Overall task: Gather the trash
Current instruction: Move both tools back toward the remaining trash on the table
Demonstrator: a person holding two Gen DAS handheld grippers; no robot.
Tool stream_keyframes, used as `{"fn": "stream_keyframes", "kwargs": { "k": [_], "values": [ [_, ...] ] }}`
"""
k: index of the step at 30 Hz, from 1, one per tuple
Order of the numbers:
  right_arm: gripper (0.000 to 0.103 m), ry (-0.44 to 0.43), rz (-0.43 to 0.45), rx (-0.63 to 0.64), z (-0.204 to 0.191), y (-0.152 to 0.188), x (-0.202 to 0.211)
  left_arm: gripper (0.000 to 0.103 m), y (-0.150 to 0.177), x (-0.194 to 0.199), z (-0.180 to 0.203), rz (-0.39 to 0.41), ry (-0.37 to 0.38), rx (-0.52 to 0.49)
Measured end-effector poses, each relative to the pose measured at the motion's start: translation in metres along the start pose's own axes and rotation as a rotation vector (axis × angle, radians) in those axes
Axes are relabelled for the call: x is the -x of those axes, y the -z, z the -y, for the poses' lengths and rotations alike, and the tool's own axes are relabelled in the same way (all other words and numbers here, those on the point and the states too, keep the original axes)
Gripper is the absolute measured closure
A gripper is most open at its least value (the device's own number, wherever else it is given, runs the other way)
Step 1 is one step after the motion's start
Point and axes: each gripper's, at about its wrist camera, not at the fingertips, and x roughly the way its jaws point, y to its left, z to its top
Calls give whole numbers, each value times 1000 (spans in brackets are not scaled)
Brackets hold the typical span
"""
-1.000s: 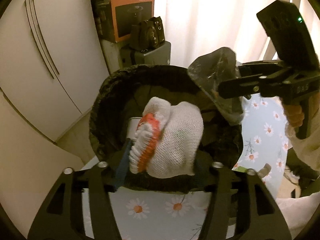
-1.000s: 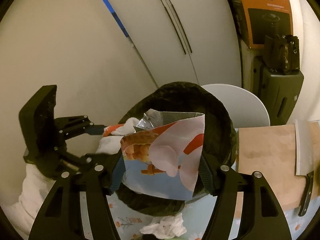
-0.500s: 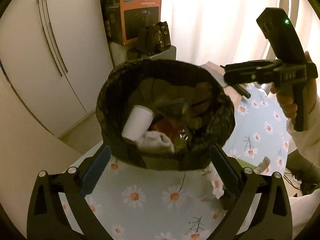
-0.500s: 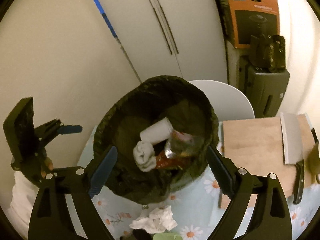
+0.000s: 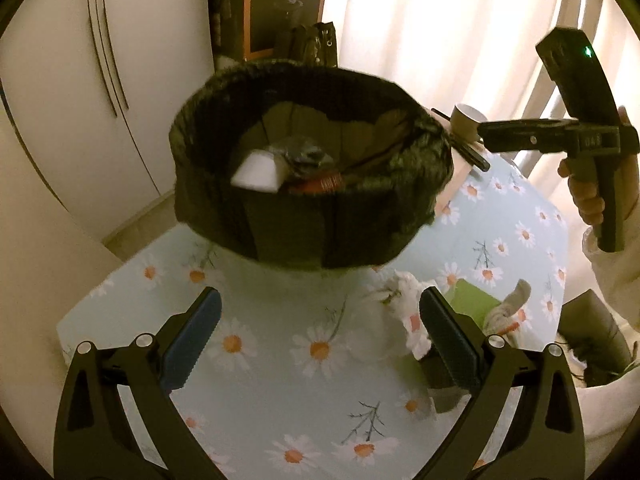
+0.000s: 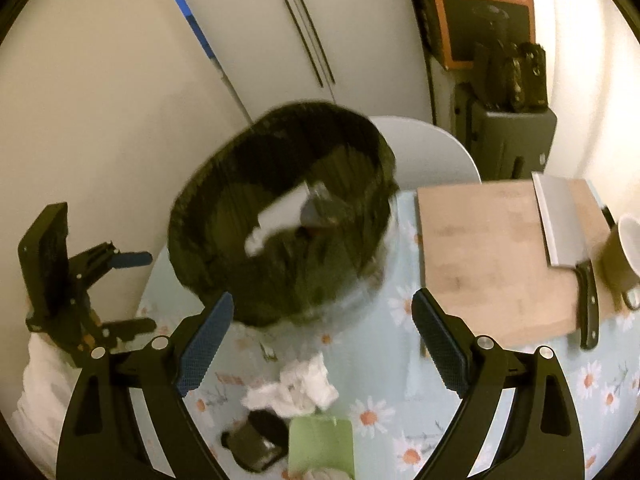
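A black-lined trash bin (image 5: 312,224) (image 6: 280,280) stands on the daisy tablecloth and holds a white cup (image 5: 258,172), a glove and a wrapper. My left gripper (image 5: 320,340) is open and empty, in front of the bin. My right gripper (image 6: 320,348) is open and empty, pulled back over the table; it also shows in the left wrist view (image 5: 520,136). A crumpled white tissue (image 6: 296,390) (image 5: 400,304), a green card (image 6: 322,446) (image 5: 474,300), a small dark object (image 6: 256,442) and a grey-white glove (image 5: 510,304) lie on the cloth near the bin.
A wooden cutting board (image 6: 492,256) with a cleaver (image 6: 560,228) lies at the right, a mug (image 6: 620,256) beside it. A white chair (image 6: 428,152), cabinets (image 5: 80,100), an orange box (image 5: 284,4) and curtains (image 5: 440,32) stand behind.
Both grippers opened and dropped the glove and the snack wrapper into the bin. Both then pulled back from the bin, lower over the table.
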Motion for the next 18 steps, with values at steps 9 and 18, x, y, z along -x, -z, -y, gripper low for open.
{"fn": "stream_keyframes", "kwargs": {
  "k": [9,18],
  "values": [
    [17,57,-79,-14,12,43,-4,6,31,-12,6,-56,8,12],
    [17,71,-147,-80,28,94,-9,6,63,-20,16,-98,11,25]
  ]
}}
